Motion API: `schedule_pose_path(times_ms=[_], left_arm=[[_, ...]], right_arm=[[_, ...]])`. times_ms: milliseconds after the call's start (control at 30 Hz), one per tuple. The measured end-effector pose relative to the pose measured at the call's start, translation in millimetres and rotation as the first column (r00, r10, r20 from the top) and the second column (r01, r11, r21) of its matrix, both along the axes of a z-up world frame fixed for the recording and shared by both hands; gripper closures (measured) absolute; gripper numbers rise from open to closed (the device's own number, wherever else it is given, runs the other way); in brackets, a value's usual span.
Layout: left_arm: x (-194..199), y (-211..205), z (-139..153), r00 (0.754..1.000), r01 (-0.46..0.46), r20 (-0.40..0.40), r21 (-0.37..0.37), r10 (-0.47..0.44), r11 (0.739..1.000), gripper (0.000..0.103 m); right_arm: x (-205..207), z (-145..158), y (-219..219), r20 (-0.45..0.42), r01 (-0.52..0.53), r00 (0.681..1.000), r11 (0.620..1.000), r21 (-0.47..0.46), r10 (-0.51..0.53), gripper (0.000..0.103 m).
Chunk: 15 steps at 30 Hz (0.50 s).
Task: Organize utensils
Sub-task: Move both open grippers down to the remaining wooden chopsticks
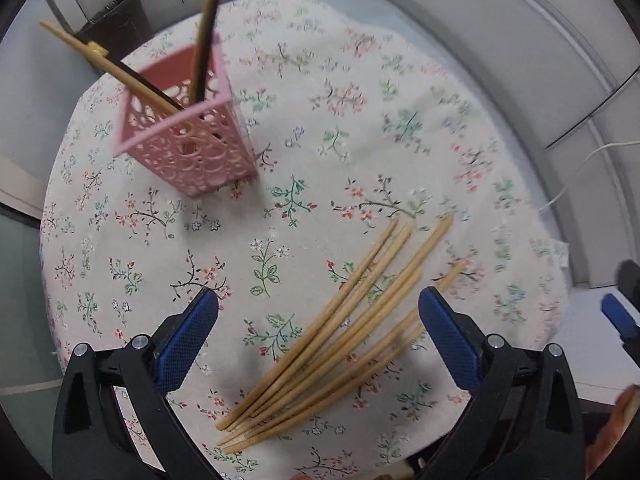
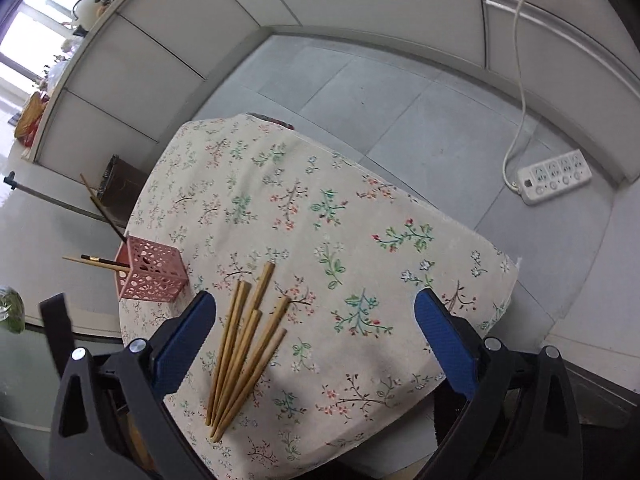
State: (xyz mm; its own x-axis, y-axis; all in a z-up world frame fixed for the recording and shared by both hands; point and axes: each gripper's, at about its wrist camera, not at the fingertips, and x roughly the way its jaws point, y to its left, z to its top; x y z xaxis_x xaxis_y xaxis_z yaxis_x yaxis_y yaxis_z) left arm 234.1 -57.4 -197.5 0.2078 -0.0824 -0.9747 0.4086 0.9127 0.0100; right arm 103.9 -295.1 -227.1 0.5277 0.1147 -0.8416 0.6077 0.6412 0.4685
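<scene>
Several chopsticks loose, both tools spread wide

Several bamboo chopsticks (image 1: 340, 332) lie in a loose fan on the flowered tablecloth (image 1: 320, 120) that covers your table, their tips gathered near you and their thick ends splayed away. From your left wrist view, your left tool (image 1: 318, 320) hangs above them with its blue-padded fingers (image 1: 188, 344) spread far apart, holding nothing; the right-hand finger overlaps the outermost sticks in the picture, but whether it touches them cannot be told.

Your right tool (image 2: 316, 320) is likewise spread wide and empty, and the same bundle of chopsticks (image 2: 244, 344) lies just inside its left finger.

Further back on the cloth, near the table's edge, stands the pink perforated holder (image 1: 188, 136), a square box with round cut-outs in its walls. It already carries a few utensils: pale chopsticks leaning out over one corner, and a dark one (image 1: 208, 32) with a gold band rising nearly upright in the left view. The holder is well apart from the loose bundle.

Beyond the table a dark bin (image 1: 116, 20) sits on the floor, and a white power strip (image 2: 554, 178) with its cord lies on the grey tiles. No brand, label or writing can be read anywhere; the marks on the strip's sockets are too small to tell.
</scene>
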Motion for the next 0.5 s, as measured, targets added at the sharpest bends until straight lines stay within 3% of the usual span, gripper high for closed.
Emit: schedule_pose_path(times_ms=[200,300,500], left_arm=[[26,-6,-27,0.997,-0.044,-0.060,0.053,0.047,0.998,0.014],[34,-7,-36,0.993,-0.053,-0.101,0.031,0.056,0.998,0.021],[34,-17,-53,0.991,-0.006,-0.131,0.051,0.013,0.999,0.043]], right_arm=[[2,-9,-3,-0.022,-0.019,1.000,0.998,0.063,0.020,0.006],[4,-10,-3,-0.030,-0.027,0.999,0.997,0.066,0.029,0.006],[7,-14,-2,-0.038,-0.040,0.998,0.995,0.089,0.044,0.006]])
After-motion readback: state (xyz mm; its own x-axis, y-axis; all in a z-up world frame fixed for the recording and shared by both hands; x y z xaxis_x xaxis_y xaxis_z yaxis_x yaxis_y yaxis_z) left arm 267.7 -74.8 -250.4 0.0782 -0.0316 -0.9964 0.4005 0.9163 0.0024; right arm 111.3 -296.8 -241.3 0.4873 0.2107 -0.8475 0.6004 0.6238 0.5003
